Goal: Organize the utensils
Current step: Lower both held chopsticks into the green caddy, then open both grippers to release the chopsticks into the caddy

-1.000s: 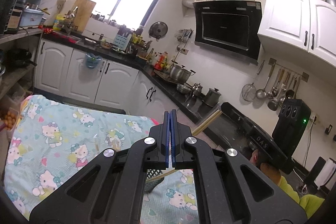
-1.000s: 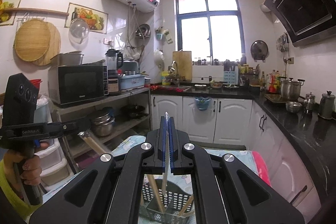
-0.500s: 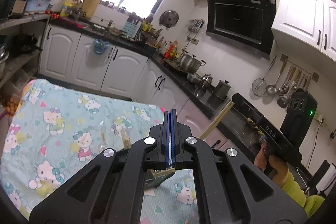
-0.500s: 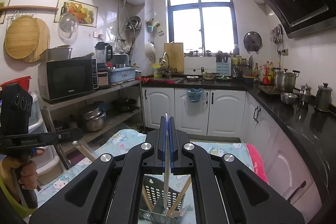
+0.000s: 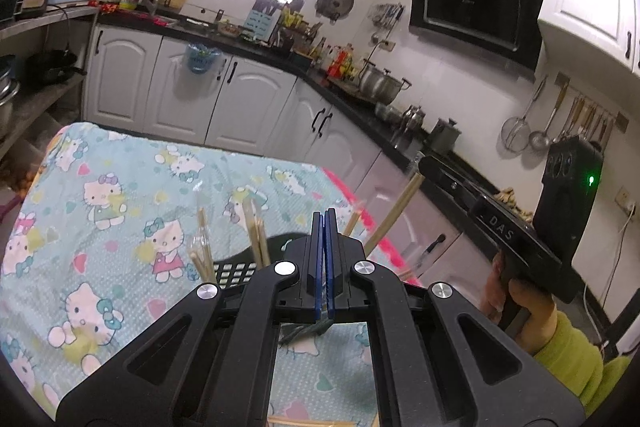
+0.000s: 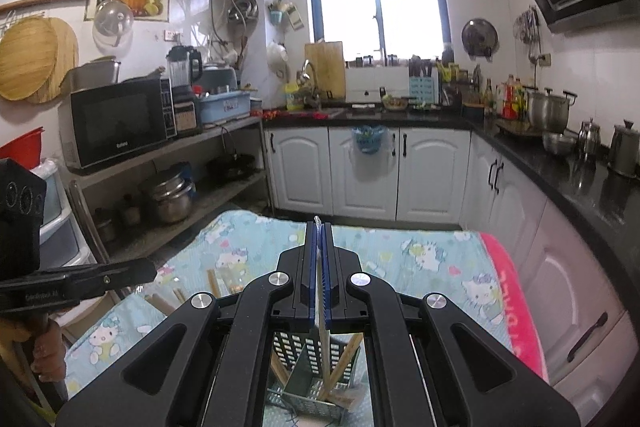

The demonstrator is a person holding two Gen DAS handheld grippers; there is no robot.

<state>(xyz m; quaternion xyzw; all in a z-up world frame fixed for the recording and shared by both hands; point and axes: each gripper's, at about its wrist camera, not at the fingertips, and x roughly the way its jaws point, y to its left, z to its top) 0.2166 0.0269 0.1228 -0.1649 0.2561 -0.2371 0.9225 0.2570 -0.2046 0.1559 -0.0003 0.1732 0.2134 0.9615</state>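
Note:
My right gripper is shut on a thin pale utensil that hangs straight down into a black perforated utensil basket on the Hello Kitty tablecloth. Wooden chopsticks lean inside the basket. My left gripper is shut with nothing visible between its blue pads, just above the same basket. Several wooden chopsticks stand up out of it. The right gripper's body shows at the right of the left wrist view with a wooden stick below it.
The table's cloth has a pink edge on the right. White cabinets and a black counter with pots lie beyond. A shelf with a microwave stands at the left. More chopsticks lie on the cloth.
Both grippers have tilted down and come lower toward the basket. The utensil in my right gripper has gone deeper into the basket. More of the table and chopsticks shows in the left wrist view.

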